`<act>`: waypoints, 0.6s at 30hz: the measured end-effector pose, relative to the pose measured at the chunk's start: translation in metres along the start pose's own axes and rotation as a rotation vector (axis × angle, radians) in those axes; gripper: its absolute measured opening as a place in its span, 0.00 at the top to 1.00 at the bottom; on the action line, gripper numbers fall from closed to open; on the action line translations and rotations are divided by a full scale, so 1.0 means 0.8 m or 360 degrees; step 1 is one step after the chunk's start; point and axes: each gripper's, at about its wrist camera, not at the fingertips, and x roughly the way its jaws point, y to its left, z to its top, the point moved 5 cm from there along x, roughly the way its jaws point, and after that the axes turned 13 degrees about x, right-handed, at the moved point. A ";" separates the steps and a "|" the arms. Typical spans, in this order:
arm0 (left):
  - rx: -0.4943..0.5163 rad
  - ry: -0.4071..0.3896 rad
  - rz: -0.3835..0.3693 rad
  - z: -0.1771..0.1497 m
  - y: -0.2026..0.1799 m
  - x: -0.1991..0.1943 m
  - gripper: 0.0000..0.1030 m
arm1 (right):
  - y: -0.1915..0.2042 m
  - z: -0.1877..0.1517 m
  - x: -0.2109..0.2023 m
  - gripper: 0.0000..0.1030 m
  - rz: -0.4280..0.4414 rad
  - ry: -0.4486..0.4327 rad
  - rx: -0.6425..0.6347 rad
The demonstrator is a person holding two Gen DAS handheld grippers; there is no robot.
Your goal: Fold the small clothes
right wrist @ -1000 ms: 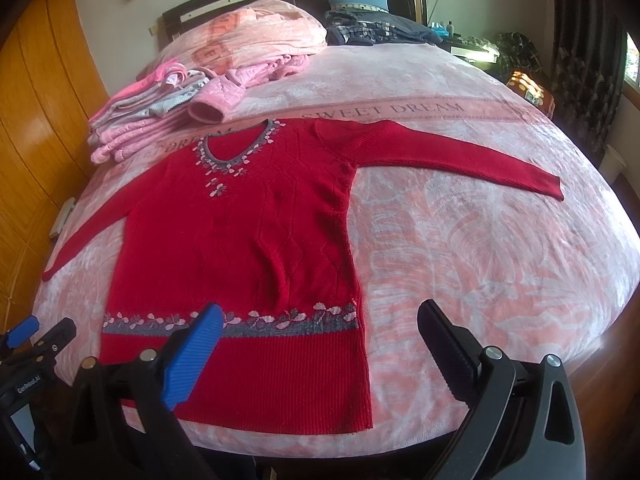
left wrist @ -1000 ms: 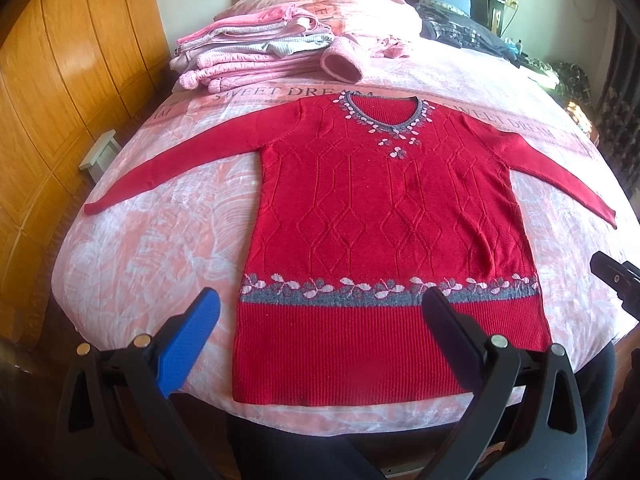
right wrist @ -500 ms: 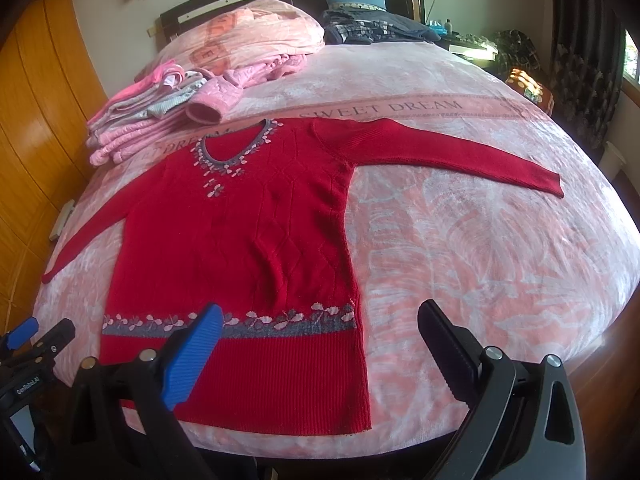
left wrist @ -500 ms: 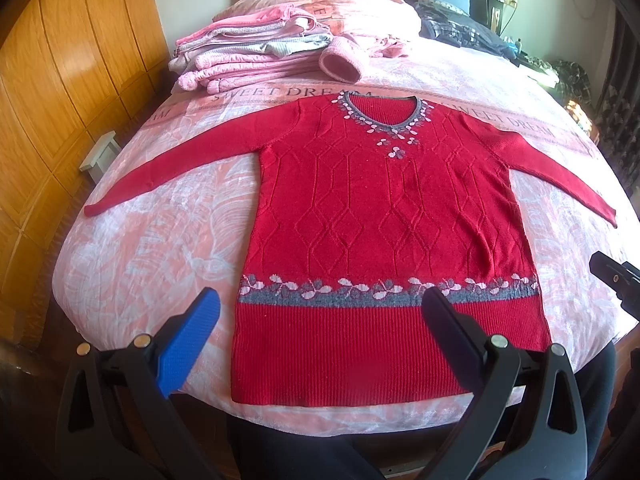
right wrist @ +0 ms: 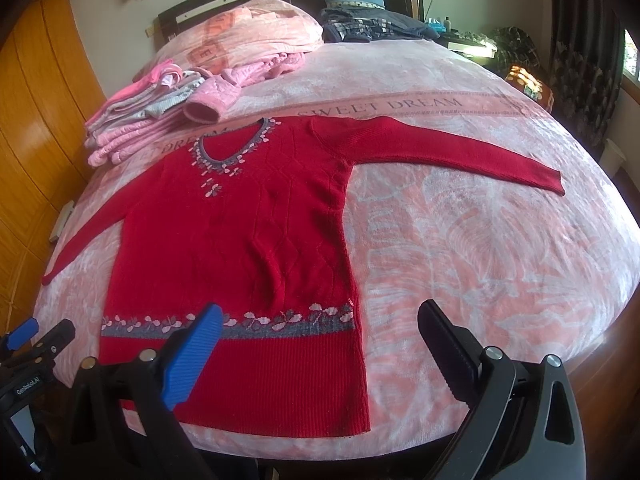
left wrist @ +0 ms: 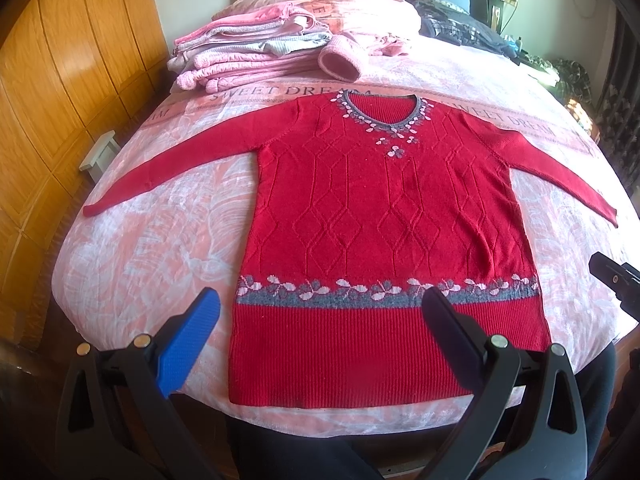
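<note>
A red knitted sweater (left wrist: 384,216) (right wrist: 240,248) lies flat and face up on the bed, both sleeves spread out to the sides, hem toward me. It has a grey neckline with pink flowers and a grey flowered band above the ribbed hem. My left gripper (left wrist: 320,312) hovers open over the hem, nothing between its fingers. My right gripper (right wrist: 320,324) is open too, above the sweater's lower right corner. The right gripper's tip (left wrist: 612,280) shows at the right edge of the left wrist view, and the left gripper's tip (right wrist: 36,340) shows at the left edge of the right wrist view.
A stack of folded pink and grey clothes (left wrist: 248,56) (right wrist: 148,112) sits at the back left of the pink bedspread (right wrist: 460,240). Behind it lie a pink quilt (right wrist: 256,36) and dark clothes (right wrist: 372,24) by the headboard. Wooden wardrobe doors (left wrist: 64,92) stand left.
Both views have shifted very slightly; the sweater and grippers stay as they were.
</note>
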 end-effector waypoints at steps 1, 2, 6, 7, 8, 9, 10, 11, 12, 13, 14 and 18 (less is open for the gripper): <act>0.0001 0.0000 -0.0001 0.001 -0.001 0.000 0.03 | 0.000 0.000 0.000 0.05 -0.0002 -0.0002 -0.0001; 0.0001 0.0000 -0.0001 0.001 -0.001 0.000 0.03 | 0.000 0.000 0.000 0.05 -0.0002 -0.0001 -0.0002; 0.0009 0.0001 -0.0003 0.004 -0.004 0.003 0.03 | -0.001 0.001 0.001 0.05 -0.0003 0.0000 -0.0002; 0.0010 0.0001 -0.0003 0.005 -0.005 0.003 0.03 | -0.002 0.002 0.002 0.05 -0.0005 0.0000 -0.0002; 0.0011 0.0002 -0.0002 0.006 -0.006 0.004 0.03 | -0.003 0.005 0.004 0.05 -0.0004 -0.0001 -0.0002; 0.0012 0.0004 -0.0001 0.009 -0.007 0.007 0.03 | -0.006 0.010 0.008 0.05 -0.0007 -0.0003 0.0002; 0.0010 0.0006 -0.0002 0.011 -0.008 0.010 0.03 | -0.010 0.016 0.012 0.04 -0.0010 -0.0005 0.0008; 0.0007 0.0009 -0.0002 0.014 -0.009 0.013 0.03 | -0.017 0.025 0.017 0.04 -0.0013 -0.0005 0.0019; 0.0003 0.0010 -0.0002 0.018 -0.010 0.018 0.03 | -0.024 0.034 0.022 0.04 -0.0015 -0.0004 0.0033; -0.0002 0.0005 -0.0007 0.025 -0.012 0.024 0.03 | -0.033 0.047 0.027 0.04 -0.0030 -0.0014 0.0051; -0.0007 -0.0004 -0.0018 0.030 -0.013 0.028 0.03 | -0.044 0.060 0.032 0.04 -0.0055 -0.0038 0.0066; -0.0009 -0.0039 -0.0061 0.057 -0.027 0.049 0.03 | -0.106 0.133 0.058 0.04 -0.0165 -0.0162 0.0125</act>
